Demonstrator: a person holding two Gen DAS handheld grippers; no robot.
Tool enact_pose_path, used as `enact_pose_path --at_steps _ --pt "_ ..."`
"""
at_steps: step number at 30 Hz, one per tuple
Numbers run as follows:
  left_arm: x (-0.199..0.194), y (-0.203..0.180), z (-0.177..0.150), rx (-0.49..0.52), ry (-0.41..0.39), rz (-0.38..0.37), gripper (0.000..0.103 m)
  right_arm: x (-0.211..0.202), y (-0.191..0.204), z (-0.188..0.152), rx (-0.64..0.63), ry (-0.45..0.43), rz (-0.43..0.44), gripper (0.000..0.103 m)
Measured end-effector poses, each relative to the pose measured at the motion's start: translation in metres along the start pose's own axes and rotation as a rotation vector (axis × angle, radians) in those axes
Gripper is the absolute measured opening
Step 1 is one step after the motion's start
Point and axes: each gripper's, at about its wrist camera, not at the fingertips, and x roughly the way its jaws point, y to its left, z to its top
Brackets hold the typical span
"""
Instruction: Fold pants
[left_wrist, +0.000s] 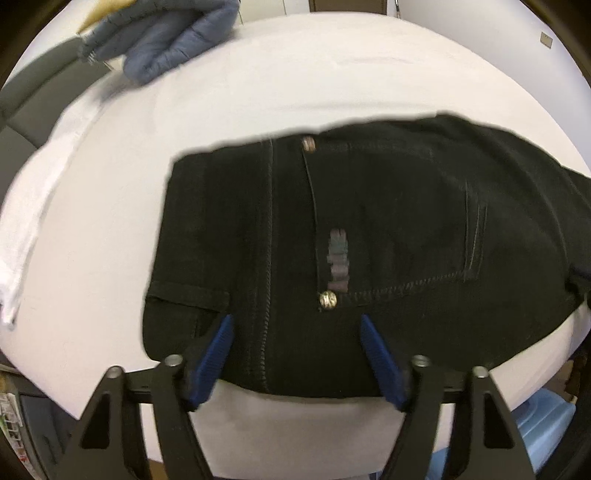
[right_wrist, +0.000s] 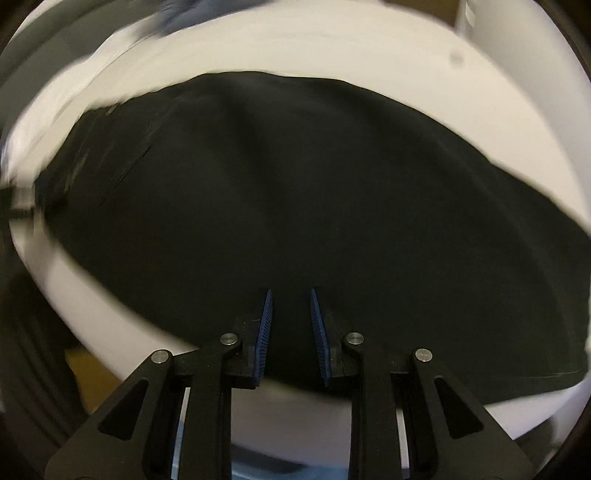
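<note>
Black pants (left_wrist: 369, 229) lie flat on the white table (left_wrist: 295, 74). The left wrist view shows the waist end with a metal button (left_wrist: 327, 299), a fly seam and pocket stitching. My left gripper (left_wrist: 295, 321) is open, its blue pads straddling the waistband at the near edge. The right wrist view shows the plain black leg cloth (right_wrist: 295, 184). My right gripper (right_wrist: 290, 295) is open with a narrow gap, its blue pads over the near edge of the pants, with nothing pinched between them.
A blue quilted garment (left_wrist: 173, 40) lies at the table's far left. White folded cloth (left_wrist: 40, 206) lies along the left edge. A grey chair (left_wrist: 33, 92) stands beyond it. A light blue bin (left_wrist: 543, 421) sits below the table at the right.
</note>
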Motion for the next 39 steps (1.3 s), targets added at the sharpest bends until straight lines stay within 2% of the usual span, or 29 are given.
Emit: enact_pose_path --at_steps 4,7,9,12,13,15,17,20,22,24,26,27,28,30,31,32,33,34,36,37,38,39 --pt "-0.025 -0.026 0.026 -0.043 -0.133 -0.067 0.070 -0.004 -0.007 -0.009 0.041 0.001 0.042 0.022" --pt "-0.018 -0.069 0.051 -0.022 -0.173 -0.144 0.072 0.001 -0.016 -0.009 0.042 0.021 0.053 0.022" --pt "0.000 -0.093 0.058 0.022 -0.144 -0.147 0.072 -0.001 -0.017 -0.008 0.037 0.031 0.065 0.022" --pt "0.037 -0.099 0.046 0.040 -0.034 -0.123 0.074 -0.021 -0.035 -0.002 0.093 0.049 0.129 0.022" --pt "0.039 -0.091 0.036 0.016 -0.050 -0.148 0.078 -0.033 -0.044 0.005 0.123 0.015 0.148 0.022" --pt "0.038 -0.077 0.024 -0.024 -0.058 -0.188 0.079 -0.055 -0.062 0.029 0.172 -0.086 0.224 0.022" --pt "0.033 -0.073 0.013 -0.029 -0.072 -0.199 0.078 -0.056 -0.065 0.059 0.189 -0.121 0.322 0.022" --pt "0.030 -0.074 0.006 -0.021 -0.089 -0.168 0.079 -0.034 -0.058 0.120 0.192 -0.150 0.504 0.022" --pt "0.030 -0.070 0.004 -0.047 -0.094 -0.167 0.079 -0.001 -0.047 0.162 0.229 -0.105 0.604 0.022" --pt "0.025 -0.075 -0.004 -0.056 -0.097 -0.162 0.079 0.035 -0.039 0.191 0.263 -0.056 0.644 0.022" --pt "0.021 -0.082 -0.010 -0.058 -0.098 -0.159 0.079 0.074 -0.033 0.204 0.296 0.021 0.675 0.022" --pt "0.020 -0.082 -0.012 -0.059 -0.099 -0.159 0.079 0.095 -0.033 0.206 0.328 0.063 0.661 0.022" --pt "0.019 -0.078 -0.014 -0.060 -0.100 -0.160 0.079 0.117 -0.038 0.207 0.371 0.097 0.642 0.013" --pt "0.018 -0.077 -0.014 -0.056 -0.100 -0.159 0.079 0.142 -0.069 0.200 0.512 0.105 0.751 0.000" --pt "0.019 -0.078 -0.013 -0.055 -0.101 -0.162 0.079 0.146 -0.082 0.197 0.570 0.083 0.779 0.000" --pt "0.019 -0.078 -0.015 -0.054 -0.102 -0.162 0.079 0.144 -0.098 0.193 0.626 0.036 0.746 0.000" --pt "0.018 -0.081 -0.018 -0.052 -0.103 -0.160 0.079 0.140 -0.121 0.188 0.689 -0.021 0.650 0.000" --pt "0.018 -0.082 -0.018 -0.048 -0.104 -0.154 0.080 0.136 -0.138 0.182 0.747 -0.051 0.618 0.000" --pt "0.019 -0.084 -0.014 -0.042 -0.104 -0.145 0.081 0.121 -0.167 0.171 0.830 -0.056 0.556 0.000" --pt "0.018 -0.086 -0.013 -0.042 -0.103 -0.141 0.081 0.110 -0.173 0.169 0.819 -0.075 0.551 0.008" --pt "0.017 -0.087 -0.013 -0.042 -0.104 -0.136 0.081 0.094 -0.170 0.167 0.778 -0.101 0.568 0.008" --pt "0.017 -0.088 -0.014 -0.044 -0.104 -0.133 0.081 0.080 -0.159 0.165 0.722 -0.117 0.636 0.008"
